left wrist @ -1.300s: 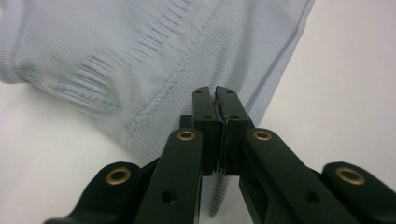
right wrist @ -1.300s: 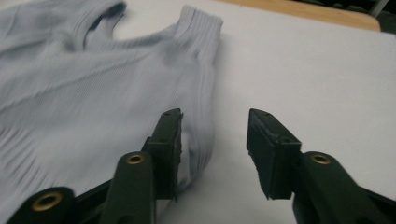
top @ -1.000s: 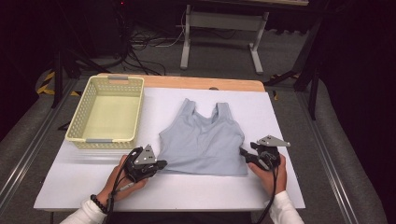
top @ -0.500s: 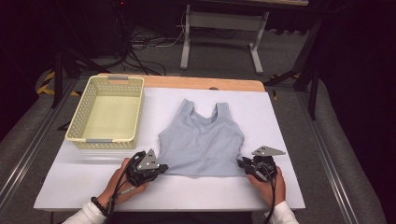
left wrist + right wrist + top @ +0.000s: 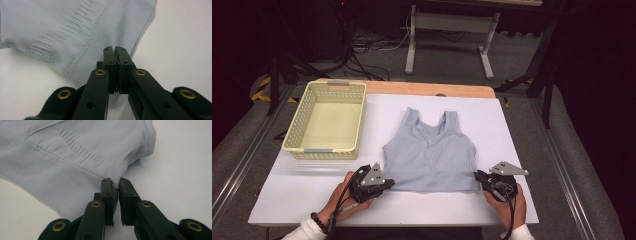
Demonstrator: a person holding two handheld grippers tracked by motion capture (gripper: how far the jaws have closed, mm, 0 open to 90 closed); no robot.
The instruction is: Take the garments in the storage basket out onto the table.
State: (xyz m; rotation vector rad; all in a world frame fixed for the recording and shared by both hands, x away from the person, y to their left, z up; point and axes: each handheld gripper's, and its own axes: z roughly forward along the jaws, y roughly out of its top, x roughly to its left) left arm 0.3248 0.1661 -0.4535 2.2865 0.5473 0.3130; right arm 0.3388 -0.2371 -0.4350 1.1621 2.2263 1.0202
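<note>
A pale blue-grey tank top (image 5: pixel 432 150) lies flat on the white table cover, straps toward the far side. My left gripper (image 5: pixel 388 184) is at the hem's left corner, shut on the ribbed fabric (image 5: pixel 62 27), which is pinched between its pads (image 5: pixel 110 60). My right gripper (image 5: pixel 478 176) is at the hem's right corner. Its jaws have just been closing, and a fold of the hem (image 5: pixel 75 157) now sits pressed between them, seen in the right gripper view at the gripper (image 5: pixel 115 181). A hand holds each gripper near the front edge.
A pale yellow plastic basket (image 5: pixel 324 148) stands empty at the back left of the white cover (image 5: pixel 522 125). A strip of wooden tabletop (image 5: pixel 422 89) runs along the far edge. Beyond it are metal stand legs and cables on the floor.
My right gripper came in toward the table's front edge and the hem's right corner, and its jaws closed on the fabric. The left gripper kept its grip and place.
</note>
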